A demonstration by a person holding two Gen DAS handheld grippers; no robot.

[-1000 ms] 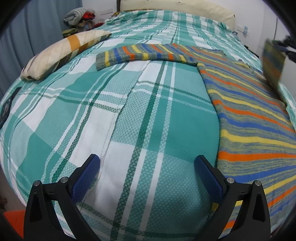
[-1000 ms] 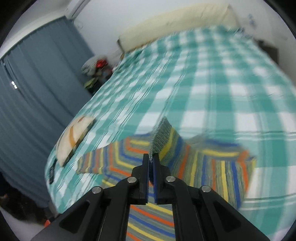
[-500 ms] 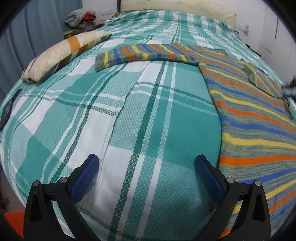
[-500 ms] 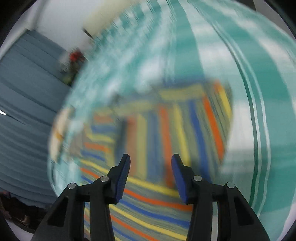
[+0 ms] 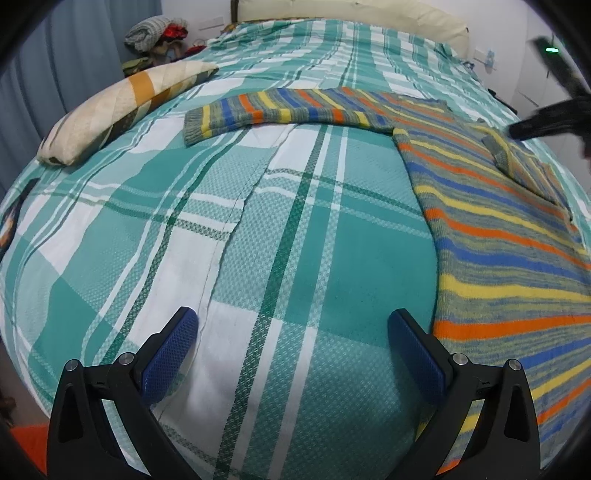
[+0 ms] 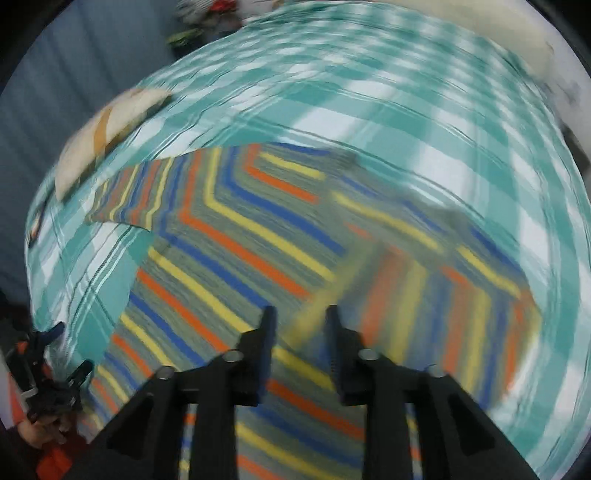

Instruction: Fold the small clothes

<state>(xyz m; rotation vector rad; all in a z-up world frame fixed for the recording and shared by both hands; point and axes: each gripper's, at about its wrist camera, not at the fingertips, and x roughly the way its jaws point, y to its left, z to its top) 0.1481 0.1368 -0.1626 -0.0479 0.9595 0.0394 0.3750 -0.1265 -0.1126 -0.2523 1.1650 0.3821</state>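
Sweater (image 5: 495, 229) lay flat on the bed (image 5: 258, 229), right of center in the left wrist view. Striped knit: orange, yellow, blue on grey-green. One sleeve (image 5: 280, 110) stretched out straight to the left across the plaid sheet, cuff pointing toward the pillow (image 5: 122, 107) but apart from it. Other sleeve (image 5: 517, 162) was folded in and lying on top of the sweater body.

Left gripper (image 5: 293, 350) was wide open, nothing between the jaws, hovering over bare sheet just left of the sweater's hem edge. Blue pads (image 5: 170, 350) were clear of the fabric.

Right gripper (image 6: 300, 332) was over the sweater, pointed steeply down at it. Jaws stood partly apart and had just been closing a bit. Frame was heavily motion-blurred; folded sleeve edge showed in the gap ahead of the jaws, but pads did not look pressed on anything. Couldn't tell if the tips touched the knit.

Right wrist view also caught the left gripper at lower left, held by a hand (image 6: 40, 428). Clothes pile (image 5: 155, 33) sat off the bed's far left corner, by the curtain (image 5: 44, 74).
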